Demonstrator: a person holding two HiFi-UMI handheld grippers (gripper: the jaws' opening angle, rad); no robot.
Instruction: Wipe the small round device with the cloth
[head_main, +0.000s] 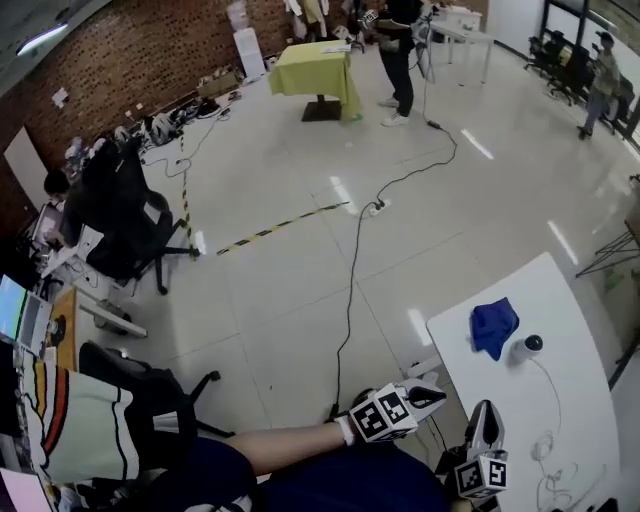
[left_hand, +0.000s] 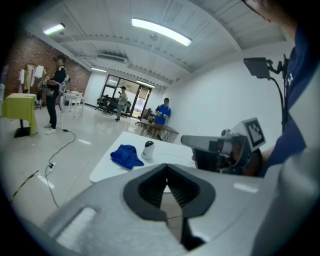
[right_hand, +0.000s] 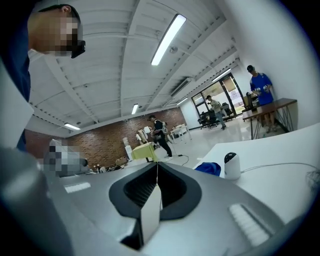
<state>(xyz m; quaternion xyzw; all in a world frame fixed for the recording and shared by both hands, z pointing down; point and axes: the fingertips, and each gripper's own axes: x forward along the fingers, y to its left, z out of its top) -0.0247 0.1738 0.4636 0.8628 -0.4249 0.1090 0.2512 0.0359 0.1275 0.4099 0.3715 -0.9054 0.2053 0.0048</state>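
The small round device (head_main: 527, 348), white with a dark top, stands on the white table (head_main: 560, 290) a little inside the long edge that faces the open floor. The blue cloth (head_main: 494, 325) lies crumpled just beside it, closer to that edge; whether the two touch I cannot tell. A thin cable (head_main: 550, 400) runs from the device toward the table's near end.

I judge the step in hand to be the reach for the cloth. To do it well, one gripper must first open, then take the cloth at a raised fold, not flat against the table. The device looks light, so it could tip or be dragged by its cable; the other gripper should steady it.

The left gripper (head_main: 432, 397) is at the table's near corner, on a bare forearm, tilted slightly down. The right gripper (head_main: 486, 412) is over the near edge, almost level. Both have their jaws closed together on nothing, well apart from the cloth.
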